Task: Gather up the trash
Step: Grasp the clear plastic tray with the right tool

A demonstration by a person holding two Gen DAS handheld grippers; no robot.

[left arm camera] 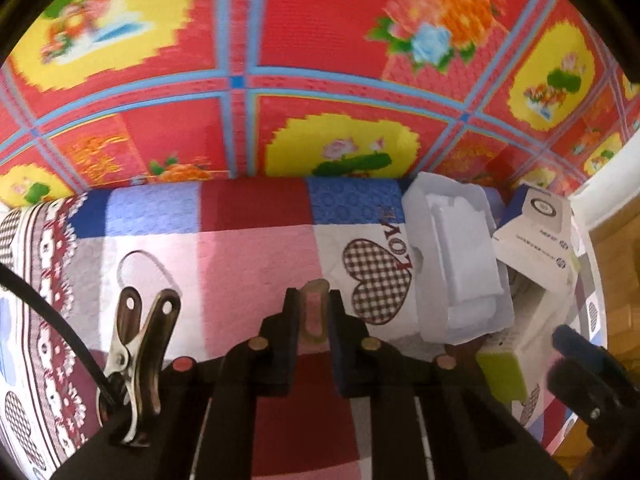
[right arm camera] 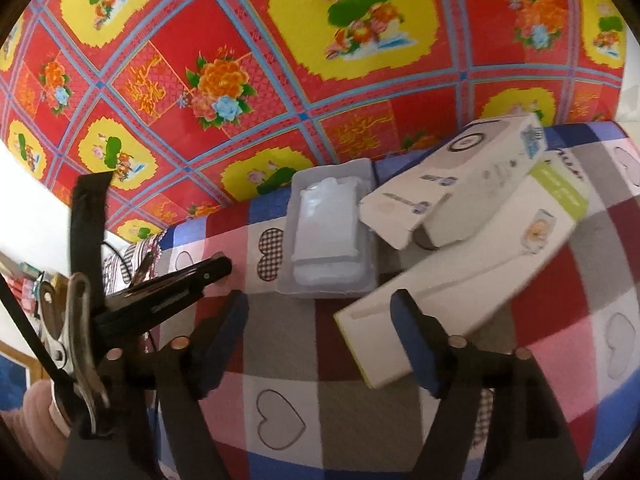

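Where boxes (right arm camera: 472, 240) overlap, white tray (right arm camera: 328, 232) just beside.

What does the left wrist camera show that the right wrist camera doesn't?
Only the left wrist view shows the left gripper shut on a small pinkish-brown flat object, and the word LOVE beside the checked heart.

Only the right wrist view shows the right gripper with both fingers, open and empty, near the long white box with a green end.

Both show the white plastic tray, the white cardboard boxes, the patchwork cloth and the red floral mat.
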